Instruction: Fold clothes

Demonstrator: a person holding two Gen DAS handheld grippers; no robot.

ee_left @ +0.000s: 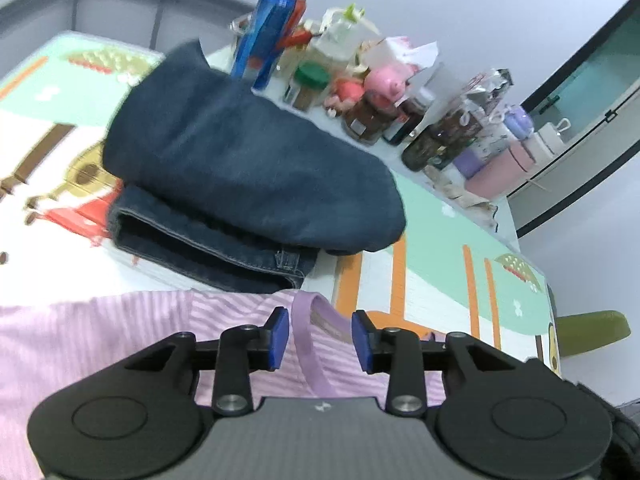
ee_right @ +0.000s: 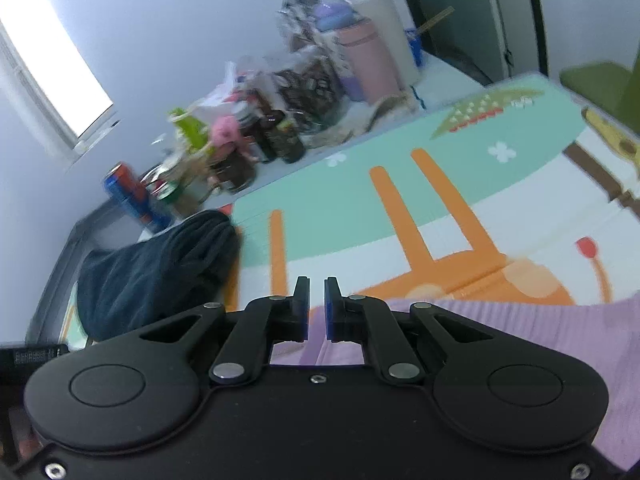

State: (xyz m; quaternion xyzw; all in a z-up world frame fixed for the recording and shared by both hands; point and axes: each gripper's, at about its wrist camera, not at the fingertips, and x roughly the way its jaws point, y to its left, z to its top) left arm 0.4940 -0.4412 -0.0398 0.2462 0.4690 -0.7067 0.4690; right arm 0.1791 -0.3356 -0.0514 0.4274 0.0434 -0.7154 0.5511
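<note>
I see a table covered by a cartoon-printed mat (ee_left: 432,216) in mint, white and orange. Folded dark jeans (ee_left: 248,168) lie on it, a striped lilac shirt (ee_left: 100,344) nearest me, and jars and bottles (ee_left: 376,108) (blurred) along the far edge.

Counts on the cartoon-printed play mat (ee_left: 436,216)

One folded dark-blue denim garment (ee_left: 248,168), one lilac striped knit top (ee_left: 100,344), one pink pig toy (ee_left: 386,84), one tall blue-and-red can (ee_left: 272,32); jars too blurred to count.
</note>
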